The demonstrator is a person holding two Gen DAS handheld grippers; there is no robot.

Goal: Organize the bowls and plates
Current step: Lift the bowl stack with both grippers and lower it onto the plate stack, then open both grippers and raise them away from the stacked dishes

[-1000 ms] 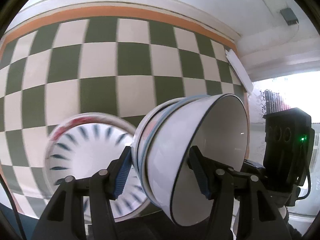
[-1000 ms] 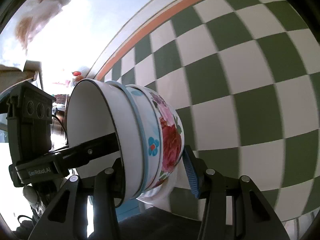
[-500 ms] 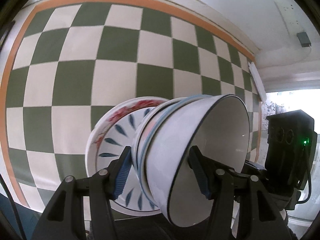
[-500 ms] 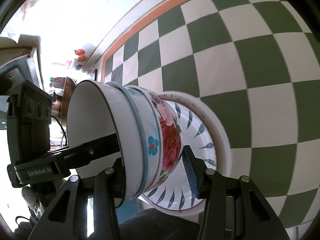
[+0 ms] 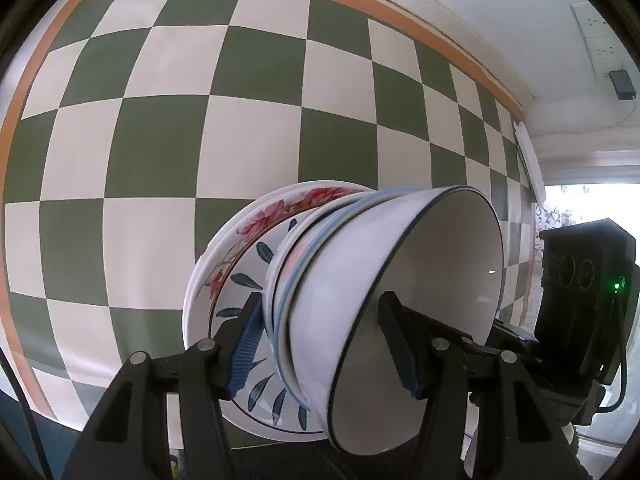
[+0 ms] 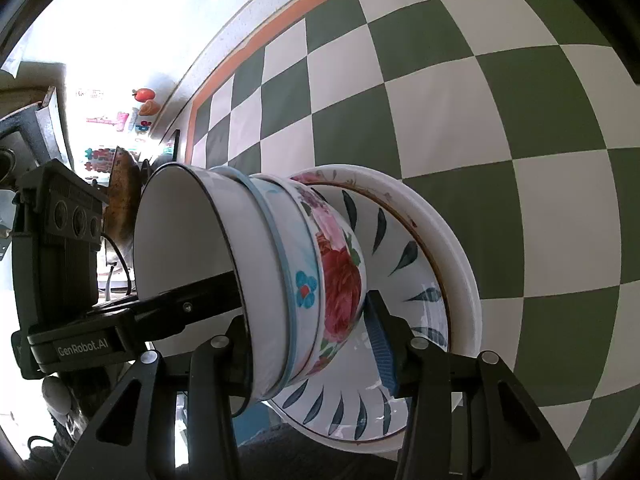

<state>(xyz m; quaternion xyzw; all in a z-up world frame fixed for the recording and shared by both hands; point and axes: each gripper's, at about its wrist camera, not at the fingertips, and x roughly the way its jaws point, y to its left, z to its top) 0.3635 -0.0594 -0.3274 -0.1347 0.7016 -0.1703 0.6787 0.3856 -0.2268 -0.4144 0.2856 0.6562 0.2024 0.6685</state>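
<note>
My left wrist camera looks forward and steeply down along my left gripper (image 5: 324, 340), so close that the nested bowls (image 5: 360, 300) fill the frame from centre to 5 o'clock. The checkered tabletop (image 5: 160, 140) spreads from 9 to 1 o'clock, and my right gripper's black housing (image 5: 580, 300) sits at 3 o'clock.

My right wrist camera looks down along my right gripper (image 6: 312, 336) from the opposite side, equally near. Here the tabletop (image 6: 500, 120) runs from 12 to 4 o'clock. Both views share the bowls (image 6: 280, 272), the plates (image 6: 420, 300) behind them, and the tabletop.
</note>
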